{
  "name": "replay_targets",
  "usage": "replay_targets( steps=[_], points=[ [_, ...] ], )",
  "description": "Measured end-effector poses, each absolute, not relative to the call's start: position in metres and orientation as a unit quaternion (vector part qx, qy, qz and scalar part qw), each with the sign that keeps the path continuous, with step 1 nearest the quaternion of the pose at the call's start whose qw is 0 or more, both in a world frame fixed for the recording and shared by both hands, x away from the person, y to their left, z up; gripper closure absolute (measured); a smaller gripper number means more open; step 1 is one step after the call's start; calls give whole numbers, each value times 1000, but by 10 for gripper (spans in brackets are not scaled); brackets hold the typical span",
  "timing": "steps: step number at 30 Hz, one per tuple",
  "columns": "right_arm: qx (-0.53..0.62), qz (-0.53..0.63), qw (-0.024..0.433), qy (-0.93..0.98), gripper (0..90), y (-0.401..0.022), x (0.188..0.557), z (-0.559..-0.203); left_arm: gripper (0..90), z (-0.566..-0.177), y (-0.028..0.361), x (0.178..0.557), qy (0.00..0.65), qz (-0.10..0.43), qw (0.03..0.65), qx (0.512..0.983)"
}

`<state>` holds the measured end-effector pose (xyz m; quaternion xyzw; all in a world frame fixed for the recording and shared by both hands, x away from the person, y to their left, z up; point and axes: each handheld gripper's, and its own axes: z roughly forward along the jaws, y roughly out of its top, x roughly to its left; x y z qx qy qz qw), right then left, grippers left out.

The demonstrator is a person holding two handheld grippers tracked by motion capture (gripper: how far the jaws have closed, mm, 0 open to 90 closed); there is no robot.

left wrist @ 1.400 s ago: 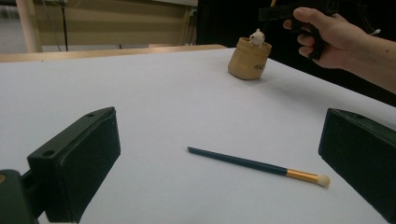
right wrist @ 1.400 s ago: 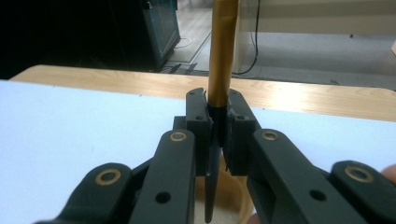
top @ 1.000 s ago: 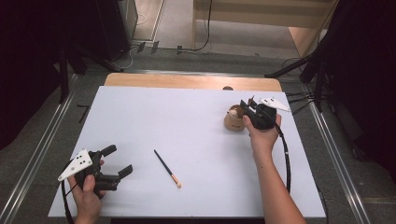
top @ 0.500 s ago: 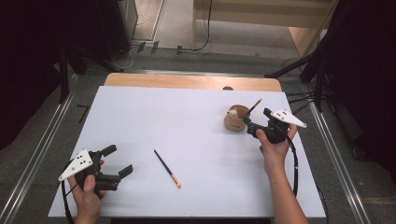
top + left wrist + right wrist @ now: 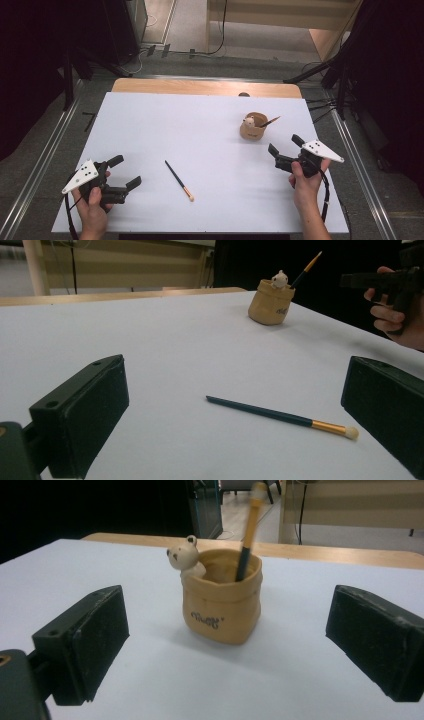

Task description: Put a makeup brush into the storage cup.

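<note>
Right gripper (image 5: 286,148): jaws just opened, empty, near the pot (image 5: 253,126), which holds one brush (image 5: 270,121). Left gripper (image 5: 125,171): jaws spread, empty. Second brush (image 5: 179,180): flat on the table (image 5: 150,125), between the grippers.

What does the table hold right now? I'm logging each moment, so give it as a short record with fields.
holder: tan sack-shaped pot with a small bear figure on its rim, upright on the white table
brush in pot: one brush, leaning, tip up
loose brush: one dark-handled brush lying flat mid-table
left tool: open, nothing between its jaws
right tool: just opened, nothing between its jaws, apart from the pot
</note>
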<state>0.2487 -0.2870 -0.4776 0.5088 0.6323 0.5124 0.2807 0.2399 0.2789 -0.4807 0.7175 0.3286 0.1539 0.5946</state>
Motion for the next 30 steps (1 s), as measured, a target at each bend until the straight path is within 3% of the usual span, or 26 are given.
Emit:
replay_targets(
  steps=[30],
  points=[
    [499,495,280,654,0,-322,163,-495,0,-480,274,239,319,158,589,726]
  ],
)
